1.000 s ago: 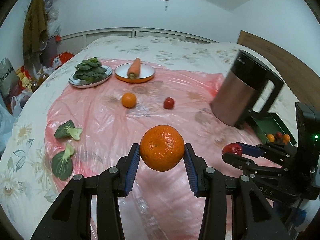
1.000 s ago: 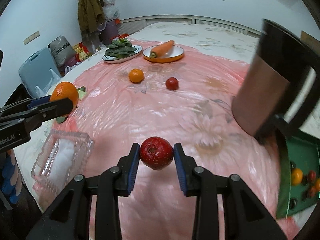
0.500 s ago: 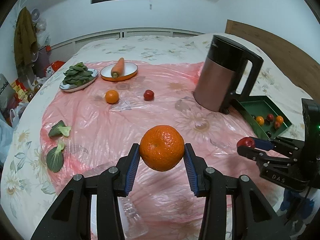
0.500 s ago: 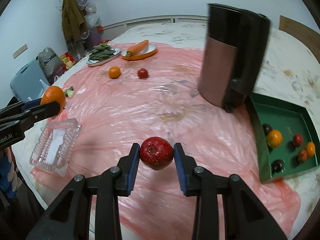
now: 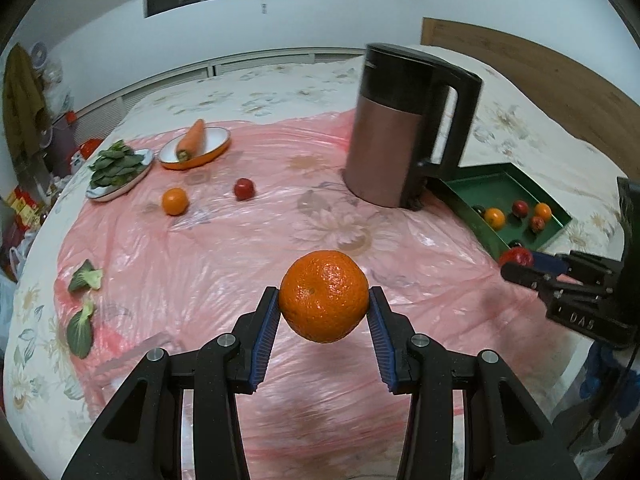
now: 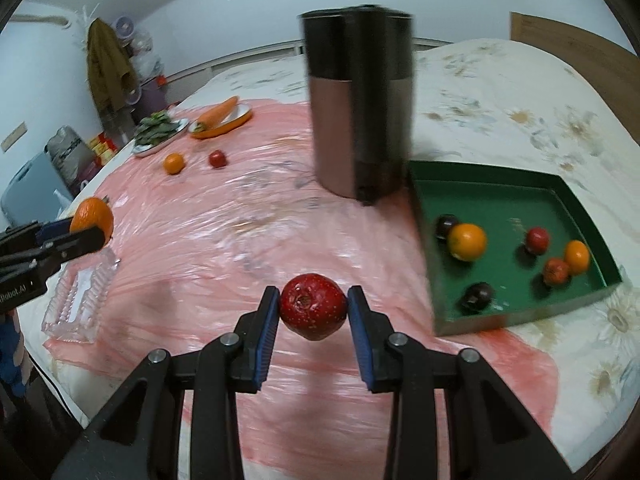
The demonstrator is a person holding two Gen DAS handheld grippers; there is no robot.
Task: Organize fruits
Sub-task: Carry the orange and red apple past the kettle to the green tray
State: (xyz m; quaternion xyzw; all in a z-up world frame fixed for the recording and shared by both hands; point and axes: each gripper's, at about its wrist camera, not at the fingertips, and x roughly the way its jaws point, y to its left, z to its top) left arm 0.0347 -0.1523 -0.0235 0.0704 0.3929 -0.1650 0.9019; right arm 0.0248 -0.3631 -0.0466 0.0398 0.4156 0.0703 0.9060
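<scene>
1. The left gripper (image 5: pixel 325 303) is clamped on a large orange (image 5: pixel 324 295), its blue pads pressing both sides; the fruit sits at the lower centre of the left wrist view, lifted clear of the pink plastic sheet (image 5: pixel 224 256).
2. The right gripper (image 6: pixel 313 306) pinches a red fruit (image 6: pixel 313 305) the same way, at the lower centre of its own view, also held off the sheet.
3. Both grippers point downward at a slant over the bed; the person holding them is out of frame, and only the black finger arms show at the bottom edge.
4. In the left wrist view the right gripper enters at the right edge, cut off by the frame, with the red fruit at its tip just below the near corner of the green tray (image 5: pixel 472 204).
5. The tray, at the right of both views, holds several small fruits, orange, red and dark; what the dark ones are is unclear.
6. A kettle (image 6: pixel 360 120) stands just beside the tray's far left corner; it is motion-blurred in the right wrist view.
7. A small orange (image 5: pixel 175 201) and a small red fruit (image 5: pixel 244 189) lie apart on the sheet, upper left.
8. Farther up left, a carrot (image 5: pixel 192 140) rests in an orange-rimmed dish beside a plate of greens (image 5: pixel 116 164).
9. A clear glass dish (image 6: pixel 78 300) lies at the lower left of the right wrist view, below the left gripper; in the left wrist view it is only a blur.
</scene>
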